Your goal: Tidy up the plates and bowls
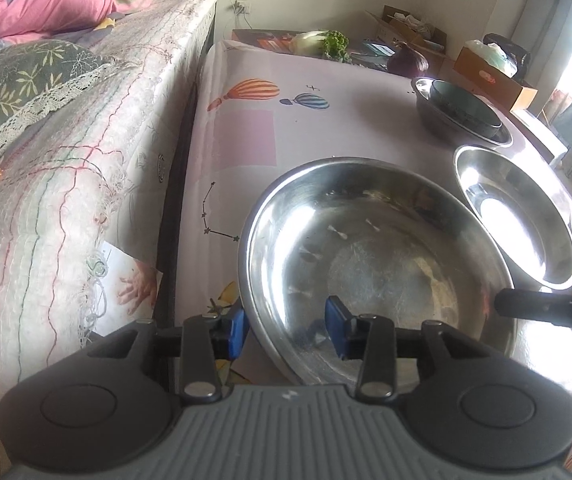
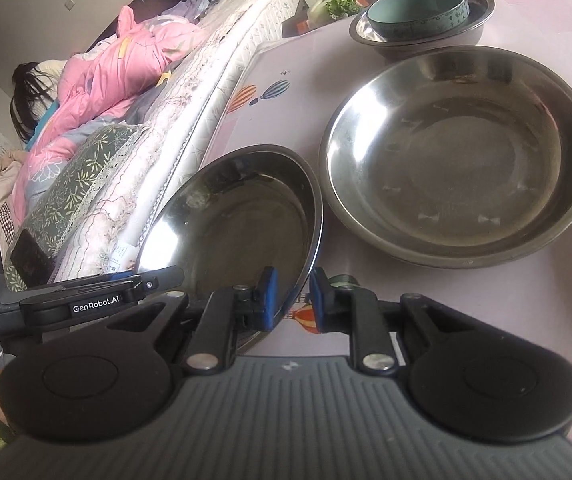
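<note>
A steel plate (image 1: 370,264) lies at the near edge of the table. My left gripper (image 1: 286,330) is open, its blue pads straddling the plate's near left rim, one outside and one inside. My right gripper (image 2: 290,300) straddles the same plate's (image 2: 238,220) right rim with a small gap still showing. A second, larger steel plate (image 2: 458,156) lies to the right; it also shows in the left wrist view (image 1: 522,216). Farther back, a teal bowl (image 2: 418,10) sits inside a steel bowl (image 2: 422,38).
A bed with a mattress (image 1: 86,160), pillow and pink quilt runs along the table's left side. A person (image 2: 30,96) lies on it. A red onion (image 1: 408,62), greens (image 1: 326,42) and cardboard boxes (image 1: 494,76) stand beyond the table's far end.
</note>
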The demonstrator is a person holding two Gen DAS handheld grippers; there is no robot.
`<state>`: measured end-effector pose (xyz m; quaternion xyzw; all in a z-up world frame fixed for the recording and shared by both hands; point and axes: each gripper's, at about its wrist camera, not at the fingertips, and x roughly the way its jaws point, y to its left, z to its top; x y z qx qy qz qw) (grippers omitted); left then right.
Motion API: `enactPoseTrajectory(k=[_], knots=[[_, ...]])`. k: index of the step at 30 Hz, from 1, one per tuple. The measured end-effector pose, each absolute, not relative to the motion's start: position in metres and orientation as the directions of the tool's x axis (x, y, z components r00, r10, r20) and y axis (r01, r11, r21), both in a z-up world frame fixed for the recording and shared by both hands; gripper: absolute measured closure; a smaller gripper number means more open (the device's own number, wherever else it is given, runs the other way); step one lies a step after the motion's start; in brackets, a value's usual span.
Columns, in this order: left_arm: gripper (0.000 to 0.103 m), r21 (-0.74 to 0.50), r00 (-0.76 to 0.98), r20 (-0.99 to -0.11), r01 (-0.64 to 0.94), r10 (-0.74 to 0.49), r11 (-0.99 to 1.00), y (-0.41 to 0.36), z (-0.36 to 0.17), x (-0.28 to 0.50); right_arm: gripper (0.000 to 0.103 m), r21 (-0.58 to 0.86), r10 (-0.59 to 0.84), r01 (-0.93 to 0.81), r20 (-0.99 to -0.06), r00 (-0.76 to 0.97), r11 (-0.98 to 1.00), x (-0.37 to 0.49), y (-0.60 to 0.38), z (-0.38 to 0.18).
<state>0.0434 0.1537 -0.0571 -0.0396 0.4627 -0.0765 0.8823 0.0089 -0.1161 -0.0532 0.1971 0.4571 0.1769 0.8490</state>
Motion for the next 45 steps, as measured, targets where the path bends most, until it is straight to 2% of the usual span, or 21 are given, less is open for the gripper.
enactPoseTrajectory(k=[5, 10, 21, 30, 33, 38, 40, 42, 45], knots=[[0.055, -0.193, 0.531, -0.815, 0.129, -0.233, 0.973, 0.158, -0.055, 0.034, 0.083, 0.499, 0.497, -0.14, -0.712, 0.496, 0.855, 0.007, -0.113, -0.052], [0.055, -0.22, 0.499, -0.817, 0.192, -0.288, 0.957, 0.159, -0.053, 0.019, 0.082, 0.478, 0.507, -0.186, -0.735, 0.45, 0.858, -0.002, -0.111, -0.049], [0.054, -0.112, 0.566, -0.803, 0.163, -0.186, 0.98, 0.156, -0.05, 0.033, 0.083, 0.454, 0.474, -0.17, -0.728, 0.495, 0.875, -0.004, -0.113, -0.05], [0.054, -0.161, 0.559, -0.798, 0.161, -0.225, 0.974, 0.156, -0.053, 0.027, 0.083, 0.453, 0.456, -0.145, -0.716, 0.529, 0.879, -0.002, -0.112, -0.053], [0.054, -0.119, 0.556, -0.811, 0.152, -0.185, 0.981, 0.153, -0.057, 0.03, 0.083, 0.447, 0.45, -0.144, -0.716, 0.534, 0.883, -0.002, -0.111, -0.053], [0.057, -0.057, 0.565, -0.816, 0.138, -0.126, 0.989, 0.149, -0.062, 0.036, 0.083, 0.442, 0.44, -0.137, -0.715, 0.543, 0.887, 0.001, -0.11, -0.055], [0.058, -0.056, 0.569, -0.814, 0.129, -0.12, 0.99, 0.148, -0.062, 0.039, 0.084, 0.439, 0.437, -0.135, -0.714, 0.547, 0.888, 0.003, -0.109, -0.056], [0.064, -0.061, 0.566, -0.815, 0.123, -0.12, 0.991, 0.147, -0.061, 0.04, 0.085, 0.429, 0.428, -0.137, -0.715, 0.553, 0.893, 0.006, -0.107, -0.057], [0.065, -0.069, 0.558, -0.82, 0.127, -0.129, 0.989, 0.146, -0.058, 0.038, 0.085, 0.427, 0.429, -0.142, -0.712, 0.556, 0.893, 0.007, -0.105, -0.055]])
